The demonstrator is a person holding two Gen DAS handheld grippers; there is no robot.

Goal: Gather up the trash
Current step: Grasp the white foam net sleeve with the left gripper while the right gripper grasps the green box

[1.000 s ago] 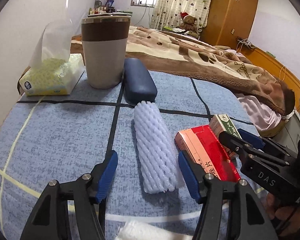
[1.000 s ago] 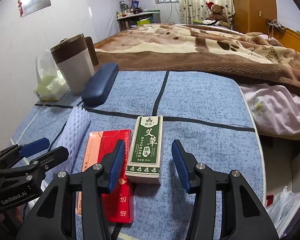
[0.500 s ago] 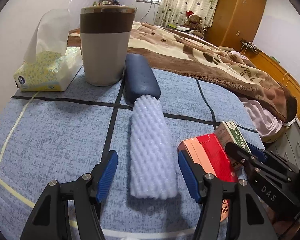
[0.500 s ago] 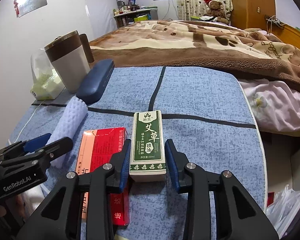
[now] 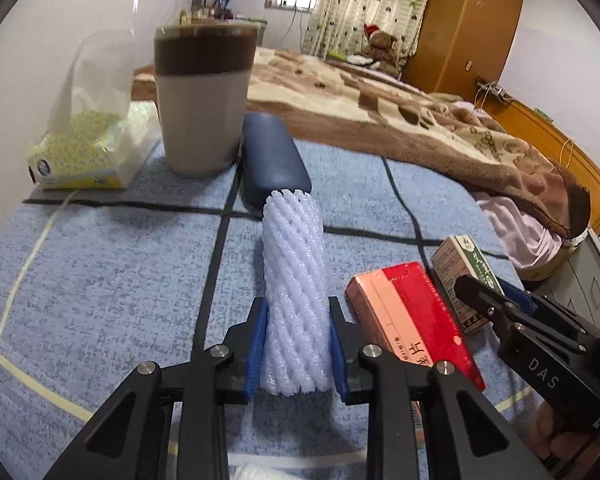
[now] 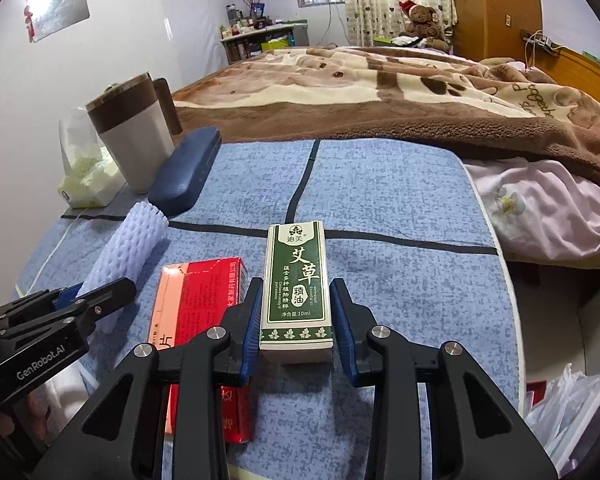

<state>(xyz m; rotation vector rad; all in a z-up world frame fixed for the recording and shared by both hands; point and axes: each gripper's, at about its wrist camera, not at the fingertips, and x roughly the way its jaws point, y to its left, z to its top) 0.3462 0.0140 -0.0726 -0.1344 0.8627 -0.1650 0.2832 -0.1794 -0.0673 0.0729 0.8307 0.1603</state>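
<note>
A white foam net sleeve (image 5: 294, 280) lies on the blue bedspread (image 5: 100, 280); my left gripper (image 5: 296, 354) is shut on its near end. The sleeve also shows in the right wrist view (image 6: 128, 248). A green and white carton (image 6: 297, 288) lies on the bedspread; my right gripper (image 6: 296, 320) is shut on its near end. The carton shows in the left wrist view (image 5: 466, 268) with the right gripper's fingers (image 5: 500, 312) on it. A red and pink box (image 6: 198, 320) lies between the two items, also in the left wrist view (image 5: 416, 320).
A brown and grey tumbler (image 5: 204, 100), a dark blue glasses case (image 5: 274, 160) and a yellow tissue pack (image 5: 88, 148) stand at the far side. A brown blanket (image 6: 380, 92) covers the bed beyond. White plastic bags (image 6: 572, 408) lie right of the bed edge.
Both grippers moved forward and closed: the left jaws shut on the foam sleeve, the right jaws shut on the green carton.
</note>
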